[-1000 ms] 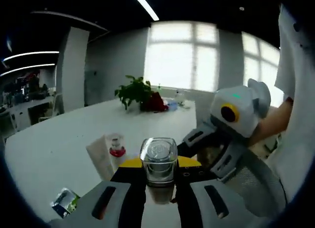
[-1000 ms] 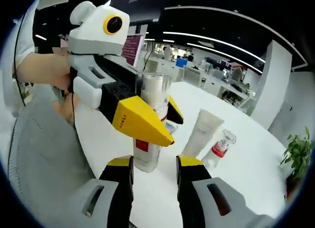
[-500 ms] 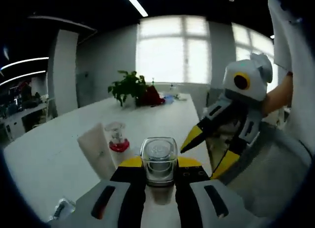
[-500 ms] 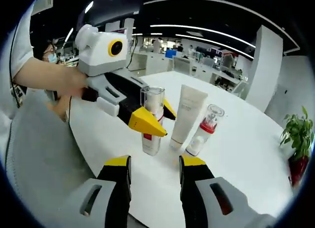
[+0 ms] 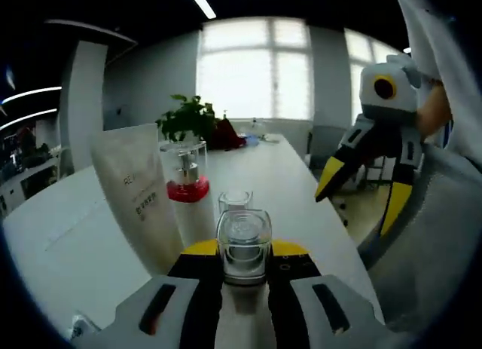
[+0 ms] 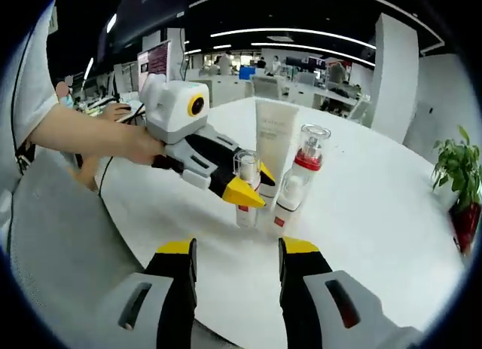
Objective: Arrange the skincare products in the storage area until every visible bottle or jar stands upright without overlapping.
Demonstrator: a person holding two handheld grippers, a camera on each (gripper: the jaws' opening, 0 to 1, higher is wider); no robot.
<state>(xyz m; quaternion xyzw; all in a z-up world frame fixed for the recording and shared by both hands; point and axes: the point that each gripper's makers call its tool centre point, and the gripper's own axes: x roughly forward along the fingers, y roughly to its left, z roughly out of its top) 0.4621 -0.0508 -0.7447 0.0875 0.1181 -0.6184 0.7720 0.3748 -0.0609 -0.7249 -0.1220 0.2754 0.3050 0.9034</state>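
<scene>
My left gripper (image 5: 242,252) is shut on a small bottle with a clear cap (image 5: 243,242). From the right gripper view the left gripper (image 6: 254,182) holds that red-labelled bottle (image 6: 246,166) upright, its base at or near the white table (image 6: 376,236). Just beyond stand a white tube (image 5: 135,194) (image 6: 274,134), a tall bottle with a red collar (image 5: 185,185) (image 6: 304,162) and a second small clear-capped bottle (image 5: 235,201) (image 6: 288,198). My right gripper (image 6: 230,251) is open and empty, back from the group; it shows at the right of the left gripper view (image 5: 355,206).
A potted plant (image 5: 188,119) (image 6: 456,182) stands at the table's far end. A person's arm (image 6: 83,134) holds the left gripper. Grey cloth (image 6: 60,251) covers the near left. A small item (image 5: 77,326) lies low at the left edge.
My left gripper has carried the small bottle close up to the tube and the red-collared bottle. The right gripper has drawn back from the group, staying open.
</scene>
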